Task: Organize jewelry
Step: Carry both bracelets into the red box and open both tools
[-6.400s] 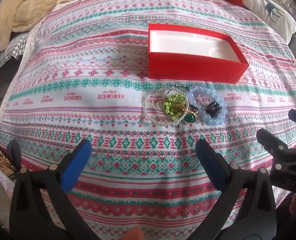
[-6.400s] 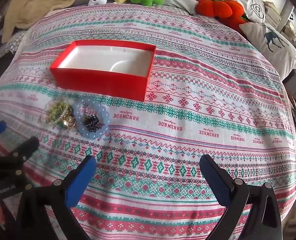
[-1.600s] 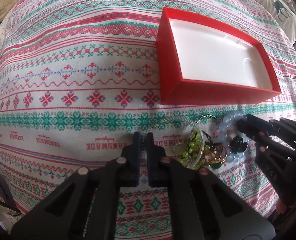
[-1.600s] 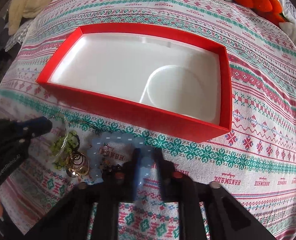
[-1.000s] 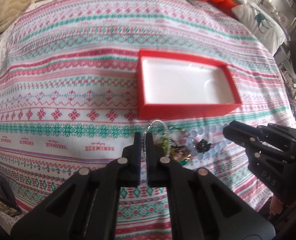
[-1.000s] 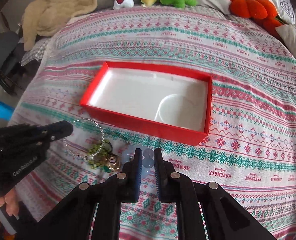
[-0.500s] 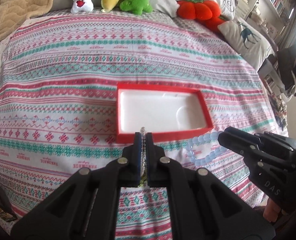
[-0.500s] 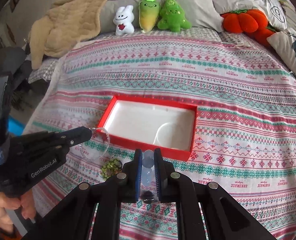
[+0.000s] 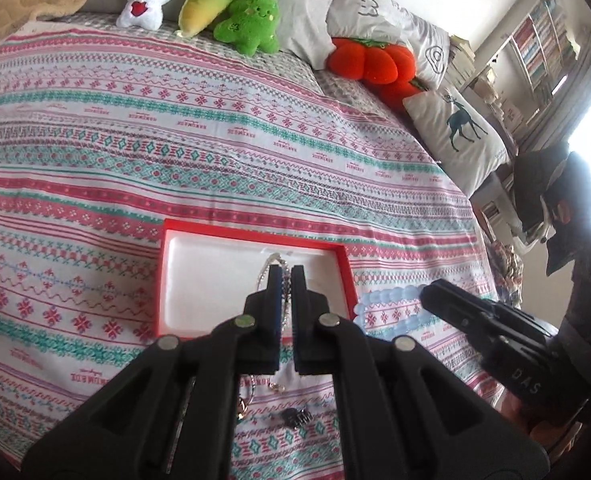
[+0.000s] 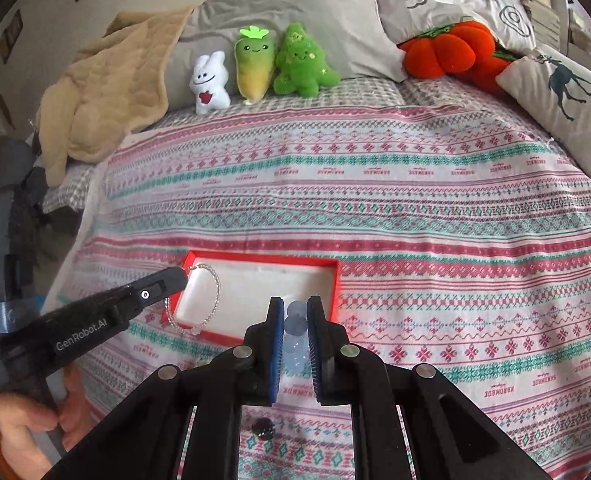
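Patterned bedspread [image 10: 415, 208], plushies [image 10: 263, 64] by the pillows. Red box [image 10: 337, 280] near the front edge (plenty of bare quilt rightward). Left gripper [image 9: 286, 276] clamps a clear bracelet [image 10: 199, 300]; right gripper [image 10: 295, 312] clamps blue beads [image 10: 295, 320].

Surface: we record a bed [image 10: 415, 184] under a pink, teal and white patterned cover.
Middle: red box [image 10: 337, 280] with white lining.
Near edge: a small dark clip [image 9: 295, 417] and a gold ring piece [image 9: 242, 407], both loose on the cover.
Head end: white bunny [image 10: 209, 84], carrot [image 10: 253, 66], green tree [image 10: 301, 62], orange pumpkin plush [image 10: 443, 50], grey pillows [image 10: 295, 4].
Left head corner: beige blanket [image 10: 107, 88].
Right edge: deer cushion [image 10: 563, 100].
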`<state>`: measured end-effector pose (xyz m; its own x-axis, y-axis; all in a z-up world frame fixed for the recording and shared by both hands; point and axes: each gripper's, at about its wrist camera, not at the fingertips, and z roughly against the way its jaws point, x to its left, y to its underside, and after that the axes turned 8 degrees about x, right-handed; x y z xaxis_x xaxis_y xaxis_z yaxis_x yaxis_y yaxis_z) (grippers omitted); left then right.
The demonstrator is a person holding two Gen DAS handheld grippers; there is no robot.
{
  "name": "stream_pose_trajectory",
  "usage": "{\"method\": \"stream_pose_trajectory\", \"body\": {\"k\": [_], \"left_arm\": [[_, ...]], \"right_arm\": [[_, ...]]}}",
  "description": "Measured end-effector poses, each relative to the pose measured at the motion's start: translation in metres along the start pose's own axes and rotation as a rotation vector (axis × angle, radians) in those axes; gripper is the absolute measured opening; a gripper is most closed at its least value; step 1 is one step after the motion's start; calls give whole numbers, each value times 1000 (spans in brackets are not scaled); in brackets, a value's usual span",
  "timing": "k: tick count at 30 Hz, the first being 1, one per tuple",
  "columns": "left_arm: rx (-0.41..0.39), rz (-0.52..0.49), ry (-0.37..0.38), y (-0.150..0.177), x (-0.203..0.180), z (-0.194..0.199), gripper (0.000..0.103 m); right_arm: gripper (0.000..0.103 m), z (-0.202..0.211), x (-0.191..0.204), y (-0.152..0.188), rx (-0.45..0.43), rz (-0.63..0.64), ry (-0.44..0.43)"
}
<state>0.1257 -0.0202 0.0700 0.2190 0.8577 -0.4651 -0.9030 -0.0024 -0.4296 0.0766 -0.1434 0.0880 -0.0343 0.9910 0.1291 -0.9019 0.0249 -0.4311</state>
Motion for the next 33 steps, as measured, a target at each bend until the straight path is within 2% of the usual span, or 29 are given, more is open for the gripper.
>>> {"method": "stream_pose_trajectory", "body": {"k": [10,13,16,18,25,28,33], "left_arm": [[54,16,-192,2,30,-33,5],[60,2,-228,4,33,-37,5],[66,-7,-249,6,34,-39,5],[71,-13,-259,7,33,-41,5],[76,-49,-298,8,30,-45,5],[75,-57,-307,8,30,-46,5],[67,-79,-319,7,28,-46,5]], "right_arm": [[11,-15,14,-13,-32,46,33],[12,-22,26,-15,-28,73,-6],[11,-31,37,-17,-31,93,-100],[12,-40,41,-17,-21,100,-116],[12,-73,29,-16,29,96,-12],[12,-77,22,-14,30,109,39],[12,-78,17,-11,28,119,74]]}}
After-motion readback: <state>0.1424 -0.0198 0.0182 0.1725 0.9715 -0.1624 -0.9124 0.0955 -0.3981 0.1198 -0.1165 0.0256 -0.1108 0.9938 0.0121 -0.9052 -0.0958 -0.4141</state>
